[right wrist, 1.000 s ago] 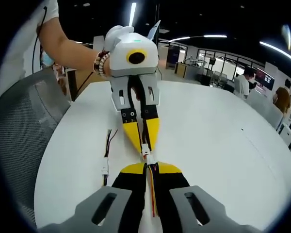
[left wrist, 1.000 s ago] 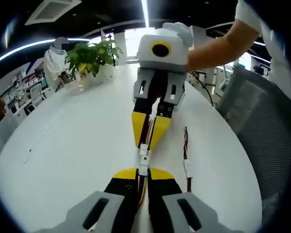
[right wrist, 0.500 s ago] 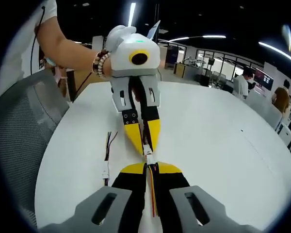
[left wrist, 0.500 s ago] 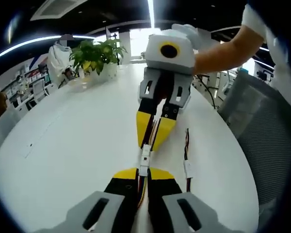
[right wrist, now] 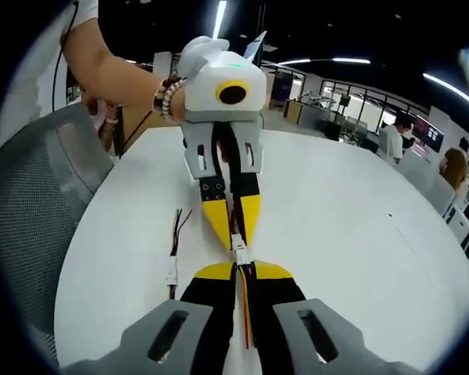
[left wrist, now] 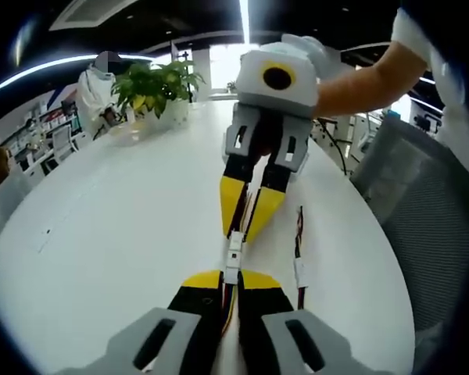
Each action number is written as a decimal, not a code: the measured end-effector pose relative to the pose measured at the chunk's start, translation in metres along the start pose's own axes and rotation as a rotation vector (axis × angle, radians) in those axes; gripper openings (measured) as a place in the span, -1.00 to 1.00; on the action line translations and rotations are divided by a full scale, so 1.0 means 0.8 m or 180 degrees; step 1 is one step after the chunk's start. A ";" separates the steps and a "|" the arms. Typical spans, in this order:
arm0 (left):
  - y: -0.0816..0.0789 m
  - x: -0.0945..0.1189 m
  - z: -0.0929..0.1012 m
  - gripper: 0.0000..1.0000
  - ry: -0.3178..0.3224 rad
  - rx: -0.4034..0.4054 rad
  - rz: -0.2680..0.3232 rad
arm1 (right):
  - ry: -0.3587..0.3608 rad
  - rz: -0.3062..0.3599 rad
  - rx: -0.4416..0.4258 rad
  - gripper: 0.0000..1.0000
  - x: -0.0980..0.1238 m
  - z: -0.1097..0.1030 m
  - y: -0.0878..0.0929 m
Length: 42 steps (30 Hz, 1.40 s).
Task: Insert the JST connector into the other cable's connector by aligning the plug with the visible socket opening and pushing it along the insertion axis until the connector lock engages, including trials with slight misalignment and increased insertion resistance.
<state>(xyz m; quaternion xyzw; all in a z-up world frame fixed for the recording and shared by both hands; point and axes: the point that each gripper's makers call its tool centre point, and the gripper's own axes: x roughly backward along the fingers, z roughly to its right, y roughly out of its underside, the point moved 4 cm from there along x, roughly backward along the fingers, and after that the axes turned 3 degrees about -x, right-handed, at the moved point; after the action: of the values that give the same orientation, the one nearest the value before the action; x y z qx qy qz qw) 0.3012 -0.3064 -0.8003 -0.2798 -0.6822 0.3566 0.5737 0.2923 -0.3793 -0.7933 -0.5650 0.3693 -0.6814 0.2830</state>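
A: Where are the connectors?

B: Over the round white table (left wrist: 125,234). The small white JST plug (left wrist: 232,268) sits at the tips of the left gripper (left wrist: 228,279), whose yellow-tipped black jaws are closed tight on its wired cable. The right gripper (left wrist: 243,233) faces it, jaws pinched on the white socket connector (left wrist: 234,241); the two connectors touch end to end.

A: And from the other side?

B: The same: the right gripper (right wrist: 240,269) clamps its red and yellow wires, the connectors (right wrist: 240,253) meeting the left gripper (right wrist: 234,240).

A: Anything near the table's middle?

B: A spare white-connector cable with dark wires (left wrist: 300,266) lies just beside the grippers. A green potted plant (left wrist: 152,90) stands at the table's far edge.
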 end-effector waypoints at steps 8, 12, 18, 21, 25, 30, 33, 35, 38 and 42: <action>-0.001 0.001 0.003 -0.99 0.0036 -0.0032 -0.0024 | -0.0042 -0.0048 0.0048 -0.94 -0.002 -0.003 0.002; 0.002 0.000 0.005 -0.99 0.0061 -0.0014 -0.0052 | -0.0061 -0.0122 0.0136 -0.94 -0.004 -0.006 0.004; 0.000 0.000 0.006 -0.99 0.0080 0.0006 -0.0026 | -0.0065 -0.0166 0.0146 -0.94 -0.005 -0.006 0.006; 0.000 0.000 0.006 -0.99 0.0076 -0.0011 -0.0026 | -0.0060 -0.0181 0.0165 -0.94 -0.005 -0.006 0.006; -0.004 0.000 0.010 -0.99 0.0120 -0.0063 0.0025 | -0.0111 -0.0142 0.0149 -0.94 -0.007 -0.009 0.005; -0.005 0.000 0.010 -1.00 0.0109 -0.0186 -0.0006 | -0.0106 -0.0155 0.0142 -0.94 -0.007 -0.008 0.004; -0.007 0.001 0.009 -1.00 0.0124 -0.0194 0.0026 | -0.0107 -0.0119 0.0096 -0.95 -0.005 -0.007 0.002; -0.009 0.002 0.008 -1.00 0.0112 -0.0200 0.0058 | -0.0094 -0.0087 0.0070 -0.95 -0.005 -0.006 0.000; -0.010 0.001 0.009 -1.00 0.0119 -0.0240 0.0035 | -0.0101 -0.0090 0.0043 -0.95 -0.005 -0.006 0.000; -0.009 0.002 0.011 -1.00 0.0140 -0.0228 0.0034 | -0.0106 -0.0086 0.0014 -0.95 -0.006 -0.008 0.000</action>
<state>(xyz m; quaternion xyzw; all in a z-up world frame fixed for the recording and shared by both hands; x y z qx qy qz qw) 0.2924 -0.3108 -0.7941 -0.3116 -0.6803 0.3287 0.5762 0.2872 -0.3743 -0.7965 -0.5806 0.3553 -0.6764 0.2811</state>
